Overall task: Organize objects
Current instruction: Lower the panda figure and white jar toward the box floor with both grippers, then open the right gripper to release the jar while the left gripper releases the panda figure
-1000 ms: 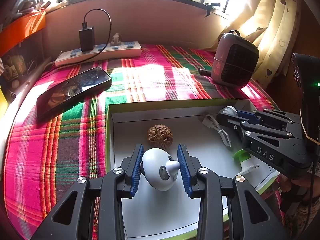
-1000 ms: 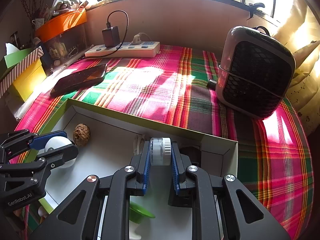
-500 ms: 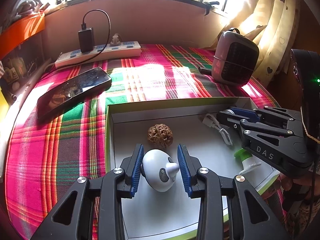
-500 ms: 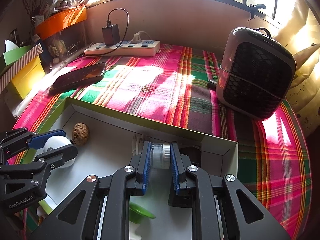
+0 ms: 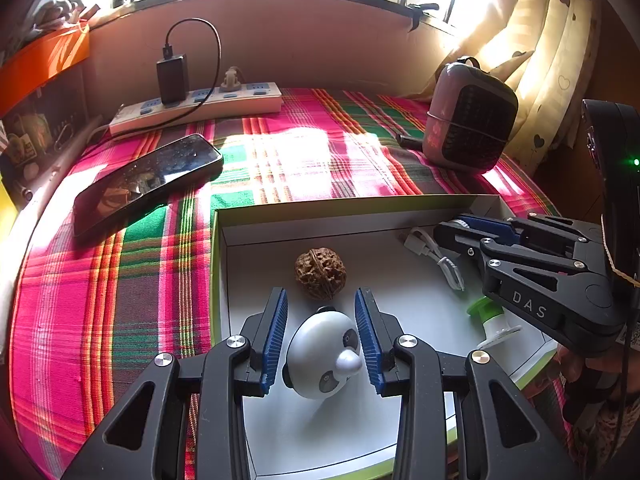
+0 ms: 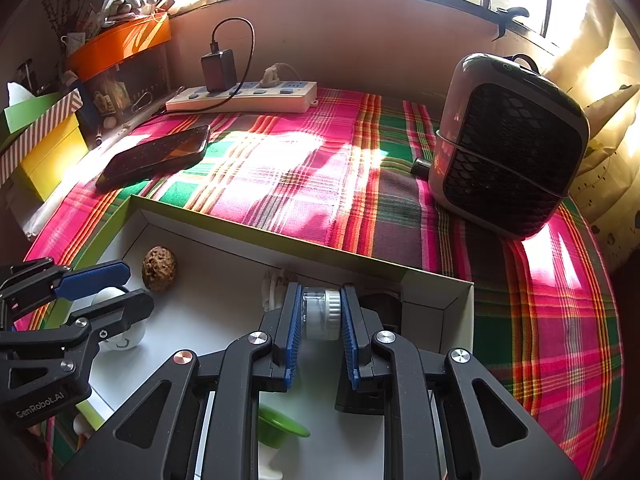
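A shallow white box with a green rim (image 5: 224,216) (image 6: 240,222) lies on the plaid cloth. In the left wrist view my left gripper (image 5: 321,330) stands open around a white panda toy (image 5: 324,354) that rests on the box floor, with gaps on both sides. A brown walnut (image 5: 320,274) (image 6: 159,268) lies just beyond it. In the right wrist view my right gripper (image 6: 320,314) is shut on a small clear bottle with a white cap (image 6: 322,312), low in the box's far right corner. A white cable (image 5: 434,252) and a green-and-white piece (image 5: 490,318) (image 6: 280,430) also lie in the box.
A black phone (image 5: 144,180) (image 6: 156,156) lies on the cloth left of the box. A white power strip (image 5: 200,106) (image 6: 244,98) with a black charger sits by the back wall. A small heater (image 5: 468,120) (image 6: 508,148) stands at the right. Coloured boxes (image 6: 44,140) line the left edge.
My left jaws have opened wider and the panda toy now sits free on the box floor. My right gripper has lowered the bottle deeper into the box corner.
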`<state>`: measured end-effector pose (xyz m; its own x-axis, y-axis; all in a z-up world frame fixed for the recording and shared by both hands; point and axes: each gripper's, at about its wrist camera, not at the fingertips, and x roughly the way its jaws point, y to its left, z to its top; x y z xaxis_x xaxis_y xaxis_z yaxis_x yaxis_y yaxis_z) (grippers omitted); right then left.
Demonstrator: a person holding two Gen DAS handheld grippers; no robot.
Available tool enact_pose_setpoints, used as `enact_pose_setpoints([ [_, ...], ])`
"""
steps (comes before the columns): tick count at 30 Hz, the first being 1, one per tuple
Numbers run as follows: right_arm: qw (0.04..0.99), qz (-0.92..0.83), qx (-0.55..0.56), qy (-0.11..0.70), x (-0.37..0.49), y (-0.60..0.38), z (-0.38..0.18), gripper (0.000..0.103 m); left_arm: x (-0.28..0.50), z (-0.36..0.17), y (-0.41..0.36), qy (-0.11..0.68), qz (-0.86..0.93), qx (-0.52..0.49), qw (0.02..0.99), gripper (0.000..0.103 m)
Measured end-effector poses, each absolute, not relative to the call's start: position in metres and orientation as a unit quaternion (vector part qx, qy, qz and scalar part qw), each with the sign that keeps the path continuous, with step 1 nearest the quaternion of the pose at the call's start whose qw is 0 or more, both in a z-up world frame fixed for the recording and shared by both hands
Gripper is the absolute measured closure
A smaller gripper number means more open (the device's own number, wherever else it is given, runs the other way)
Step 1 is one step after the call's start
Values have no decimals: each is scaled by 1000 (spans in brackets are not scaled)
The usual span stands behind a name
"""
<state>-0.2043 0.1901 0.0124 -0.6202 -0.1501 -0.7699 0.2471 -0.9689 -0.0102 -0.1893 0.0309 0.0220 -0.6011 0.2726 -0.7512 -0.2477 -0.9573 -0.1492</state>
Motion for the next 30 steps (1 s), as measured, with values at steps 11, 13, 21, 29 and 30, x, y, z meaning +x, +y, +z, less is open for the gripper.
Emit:
enact_pose_setpoints([
  [11,108,-900,419,53,-204,191,13,80,-190,22,31,-14,895,-422,144,69],
  [13,108,-900,419,53,-204,191,13,79,-188,22,31,-12,895,-422,143,69],
  [21,106,-901,417,51,-202,190,14,76,-188,22,31,-13,895,-422,143,69],
  [29,102,-904,413,44,-197,192,17,74,-182,24,30,-7,899,-415,136,65],
  [30,101,-905,412,44,-196,193,18,73,-182,24,28,-8,900,-415,134,65],
])
